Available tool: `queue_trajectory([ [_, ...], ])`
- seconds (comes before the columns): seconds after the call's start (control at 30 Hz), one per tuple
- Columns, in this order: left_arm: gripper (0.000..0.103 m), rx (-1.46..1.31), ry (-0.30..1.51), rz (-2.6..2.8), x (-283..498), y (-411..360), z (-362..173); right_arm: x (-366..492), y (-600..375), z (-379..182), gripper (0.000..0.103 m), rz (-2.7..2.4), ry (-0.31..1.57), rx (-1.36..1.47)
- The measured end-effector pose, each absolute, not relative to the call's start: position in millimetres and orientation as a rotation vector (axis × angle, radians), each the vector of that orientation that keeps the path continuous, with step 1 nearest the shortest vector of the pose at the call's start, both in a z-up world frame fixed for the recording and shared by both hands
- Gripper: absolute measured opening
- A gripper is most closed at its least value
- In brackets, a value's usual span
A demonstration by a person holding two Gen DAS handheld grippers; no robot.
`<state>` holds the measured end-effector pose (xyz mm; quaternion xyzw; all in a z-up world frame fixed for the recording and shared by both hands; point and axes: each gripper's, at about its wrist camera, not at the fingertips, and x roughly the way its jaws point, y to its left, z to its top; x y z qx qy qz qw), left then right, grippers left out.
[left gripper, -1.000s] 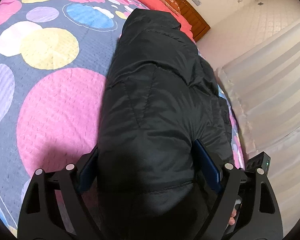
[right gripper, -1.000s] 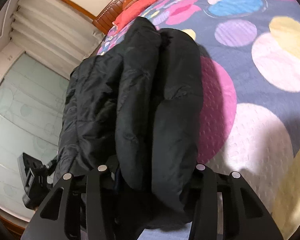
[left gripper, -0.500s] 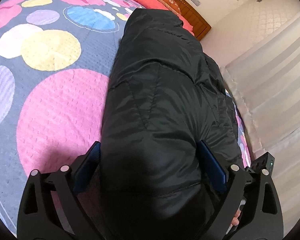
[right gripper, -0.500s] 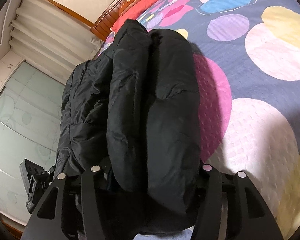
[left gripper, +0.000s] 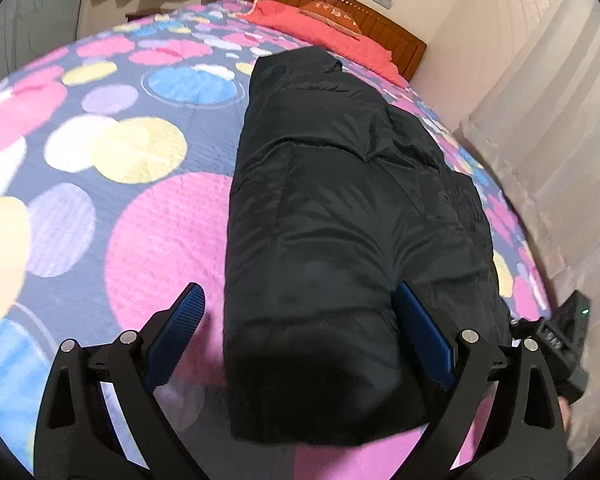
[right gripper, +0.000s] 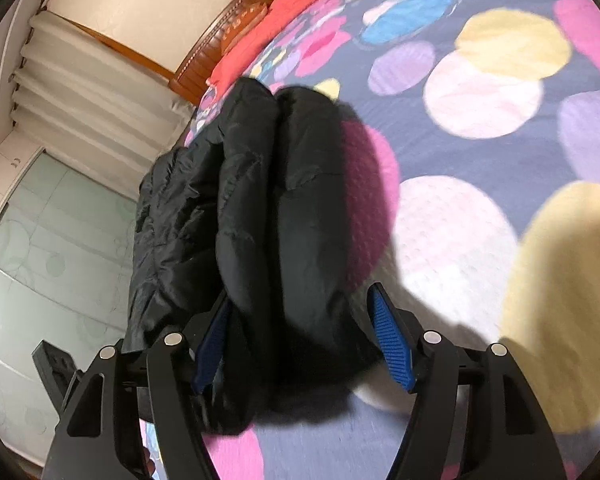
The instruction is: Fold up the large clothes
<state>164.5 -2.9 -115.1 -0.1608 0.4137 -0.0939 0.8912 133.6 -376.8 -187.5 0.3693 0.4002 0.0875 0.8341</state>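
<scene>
A black padded jacket [left gripper: 340, 200] lies folded lengthwise into a long bundle on the spotted bedspread [left gripper: 160, 240]. My left gripper [left gripper: 300, 292] is open wide and straddles the bundle's near end. Its left pad stands clear of the cloth and its right pad is at the jacket's edge. In the right wrist view the same jacket [right gripper: 284, 200] runs away from my right gripper [right gripper: 300, 298], whose jaws are opening around the near end. The right pad is off the cloth and the left pad rests against it.
The bedspread [right gripper: 460, 220] spreads wide beside the jacket. A red pillow [left gripper: 324, 28] and wooden headboard [left gripper: 340, 4] are at the far end. Pale curtains [left gripper: 540, 120] hang close to the bed's edge. A glass-fronted wardrobe [right gripper: 40, 260] stands beyond it.
Both grippers have drawn back along the jacket and their jaws have spread. The jacket's near end, earlier pinched and filling the jaws, now lies loose on the bed.
</scene>
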Motion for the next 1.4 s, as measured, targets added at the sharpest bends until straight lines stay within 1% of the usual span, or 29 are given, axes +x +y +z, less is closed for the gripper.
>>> queue_trajectory([
  [0.27,0.095,-0.132,0.783,-0.105,115.4,-23.0,-86.5,82.9,-347.8,-130.2,0.066,0.006,0.789,0.472],
  [0.57,0.095,-0.098,0.712,-0.075,71.7,-30.5,-51.5,41.8,-294.2,-84.8,0.066,-0.043,0.734,0.231],
  [0.77,0.095,-0.087,0.677,-0.064,48.0,-34.0,-36.9,20.7,-280.5,-70.2,0.067,-0.053,0.696,0.172],
  [0.97,0.095,-0.074,0.655,-0.051,29.6,-36.0,-28.9,7.0,-273.4,-64.0,0.070,-0.058,0.675,0.147],
  [1.4,0.096,-0.066,0.639,-0.031,16.1,-36.4,-24.2,0.7,-265.7,-61.3,0.070,-0.051,0.668,0.134],
])
